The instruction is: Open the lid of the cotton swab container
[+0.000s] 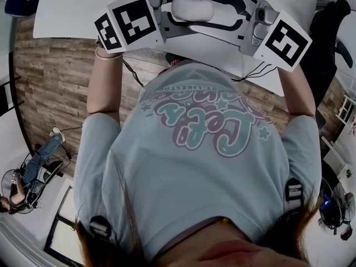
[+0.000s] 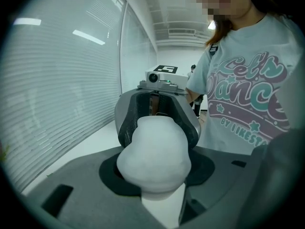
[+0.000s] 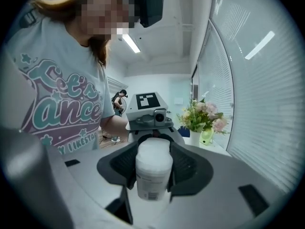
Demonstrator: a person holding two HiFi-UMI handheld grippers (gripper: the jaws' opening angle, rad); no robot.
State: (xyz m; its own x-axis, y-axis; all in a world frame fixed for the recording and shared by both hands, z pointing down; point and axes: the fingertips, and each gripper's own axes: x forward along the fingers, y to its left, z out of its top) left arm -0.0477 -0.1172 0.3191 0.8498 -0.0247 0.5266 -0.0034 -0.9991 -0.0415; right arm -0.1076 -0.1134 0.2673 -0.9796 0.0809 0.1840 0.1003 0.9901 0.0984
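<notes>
**Swab container held between two tongs**

The left tongs (image 2: 157, 128) are closed on one end of the cotton swab container (image 1: 192, 10), a rounded white mass pinched between their dark pads. The container lies on its side in the air above the white counter (image 1: 72, 15), just in front of the person's pale printed shirt (image 1: 189, 149) and bridging the two tools. The right tongs (image 3: 153, 162) face the left ones and grip the other end, where a label shows on the container's wall. Its pads press on both sides. Past the right tongs a bunch of flowers (image 3: 202, 116) stands on the counter by the window blinds. The lid cannot be made out clearly in any view.
</notes>
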